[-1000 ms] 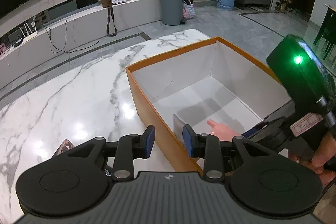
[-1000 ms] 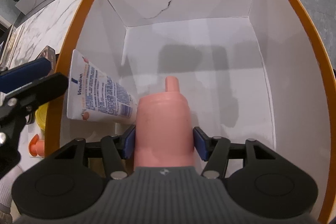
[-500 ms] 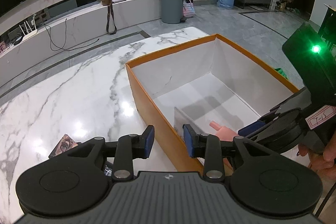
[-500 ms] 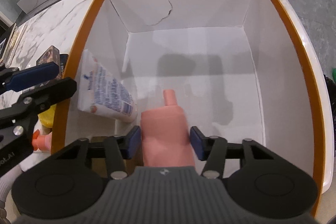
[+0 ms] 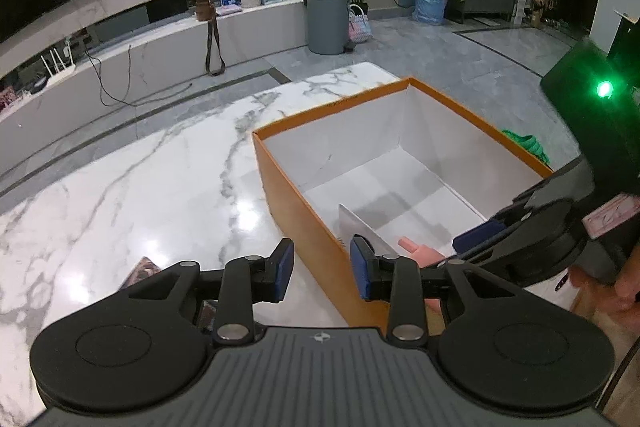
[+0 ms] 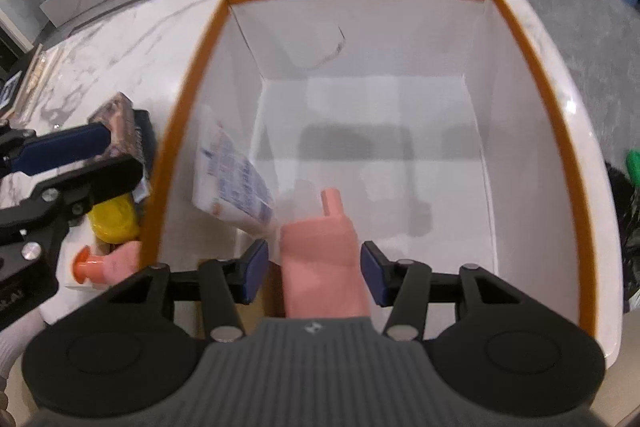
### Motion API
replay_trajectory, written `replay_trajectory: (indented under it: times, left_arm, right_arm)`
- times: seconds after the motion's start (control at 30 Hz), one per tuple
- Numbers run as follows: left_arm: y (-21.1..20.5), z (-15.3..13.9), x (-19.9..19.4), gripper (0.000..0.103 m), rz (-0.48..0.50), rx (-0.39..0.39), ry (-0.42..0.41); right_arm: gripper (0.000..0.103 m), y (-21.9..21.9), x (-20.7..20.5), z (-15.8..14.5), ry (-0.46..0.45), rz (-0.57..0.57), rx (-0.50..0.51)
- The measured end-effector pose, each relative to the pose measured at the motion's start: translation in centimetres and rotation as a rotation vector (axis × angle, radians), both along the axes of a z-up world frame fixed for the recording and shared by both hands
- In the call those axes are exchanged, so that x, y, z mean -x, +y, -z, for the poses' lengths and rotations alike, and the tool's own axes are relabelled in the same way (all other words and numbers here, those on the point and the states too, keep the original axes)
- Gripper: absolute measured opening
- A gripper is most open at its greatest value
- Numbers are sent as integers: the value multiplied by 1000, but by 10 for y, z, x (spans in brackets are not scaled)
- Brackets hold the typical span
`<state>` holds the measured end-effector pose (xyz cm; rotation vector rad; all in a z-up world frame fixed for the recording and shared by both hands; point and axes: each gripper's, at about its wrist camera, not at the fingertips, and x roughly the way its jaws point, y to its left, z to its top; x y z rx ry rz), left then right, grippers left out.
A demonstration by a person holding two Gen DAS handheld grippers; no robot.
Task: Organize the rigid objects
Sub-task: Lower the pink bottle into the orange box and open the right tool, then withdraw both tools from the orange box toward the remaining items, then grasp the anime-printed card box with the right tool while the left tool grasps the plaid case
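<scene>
An orange box (image 6: 560,115) with a white inside stands on the marble table (image 5: 120,195); it also shows in the left wrist view (image 5: 296,199). A pink bottle (image 6: 320,247) lies in the box at its near end, between the pads of my right gripper (image 6: 314,267), which is open and not touching it. A white lotion tube (image 6: 232,179) leans against the box's left wall. My left gripper (image 5: 322,269) is open and empty over the box's left wall. The pink bottle's tip (image 5: 412,247) shows past it.
Outside the box's left wall lie a yellow item (image 6: 114,219), a pink bottle with an orange cap (image 6: 104,261) and a dark printed packet (image 6: 124,131). The table's edge runs just beyond the box's right and far walls.
My right gripper has opened and let go of the pink bottle, then pulled back and up. The left gripper has lifted a little and stays open.
</scene>
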<state>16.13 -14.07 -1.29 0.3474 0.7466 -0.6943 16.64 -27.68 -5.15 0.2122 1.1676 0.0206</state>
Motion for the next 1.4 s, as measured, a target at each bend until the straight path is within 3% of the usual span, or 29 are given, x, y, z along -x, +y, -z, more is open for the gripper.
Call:
replay_trajectory:
  times: [0.23, 0.37, 0.57, 0.7, 0.87, 1.03, 1.1, 1.2, 1.33, 1.4]
  left_arm:
    - [20, -29, 19, 39, 32, -92, -41]
    - [37, -48, 30, 39, 42, -208, -64]
    - [69, -65, 39, 40, 23, -286, -36]
    - [94, -58, 26, 43, -52, -246, 31]
    - [118, -22, -7, 44, -184, -173, 114]
    - [137, 12, -42, 54, -262, -122, 231]
    - [140, 18, -57, 60, -278, -116, 241]
    - [148, 24, -76, 72, -343, -45, 234]
    - [154, 46, -97, 73, -417, -8, 296]
    - [160, 56, -102, 73, -457, 21, 318]
  right_arm:
    - [55, 21, 16, -44, -102, -60, 8]
    - [56, 37, 24, -67, -145, -108, 9]
    - [56, 72, 34, -82, -183, -178, -16]
    - [56, 100, 35, -82, -196, -244, -30]
    - [54, 136, 24, -65, -165, -310, -19]
    - [53, 155, 3, -43, -123, -352, 10]
    - [54, 161, -11, -36, -114, -359, 25]
    - [54, 169, -33, -30, -112, -378, 41]
    - [56, 175, -60, -21, -111, -403, 65]
    - [62, 177, -69, -16, -111, -425, 78]
